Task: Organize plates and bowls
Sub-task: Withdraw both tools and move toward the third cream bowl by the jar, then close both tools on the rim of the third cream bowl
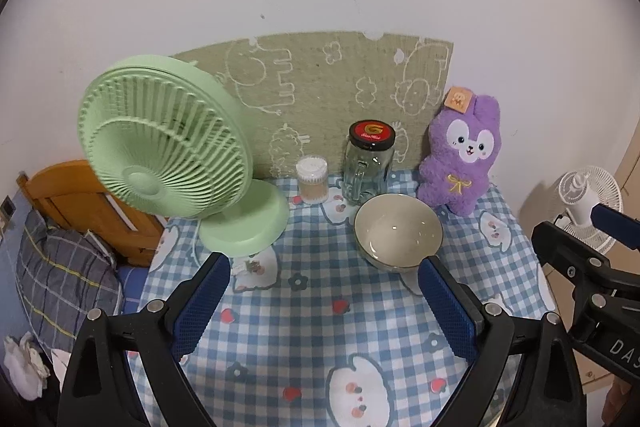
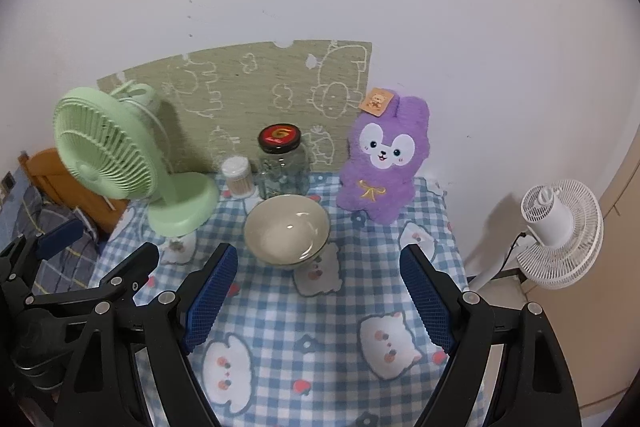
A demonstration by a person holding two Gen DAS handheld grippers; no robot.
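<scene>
A cream bowl (image 1: 398, 231) stands upright and empty on the blue checked tablecloth (image 1: 312, 323), in front of the glass jar. It also shows in the right wrist view (image 2: 286, 231). My left gripper (image 1: 325, 269) is open and empty, above the cloth, with its right finger just in front of the bowl. My right gripper (image 2: 319, 259) is open and empty, a little short of the bowl. The right gripper also shows at the right edge of the left wrist view (image 1: 592, 259). No plate is in view.
A green desk fan (image 1: 168, 143) stands at the table's back left. A cotton swab tub (image 1: 311, 179), a glass jar with a black lid (image 1: 368, 163) and a purple plush rabbit (image 1: 460, 159) line the back by the wall. A white fan (image 2: 560, 231) stands off the table to the right.
</scene>
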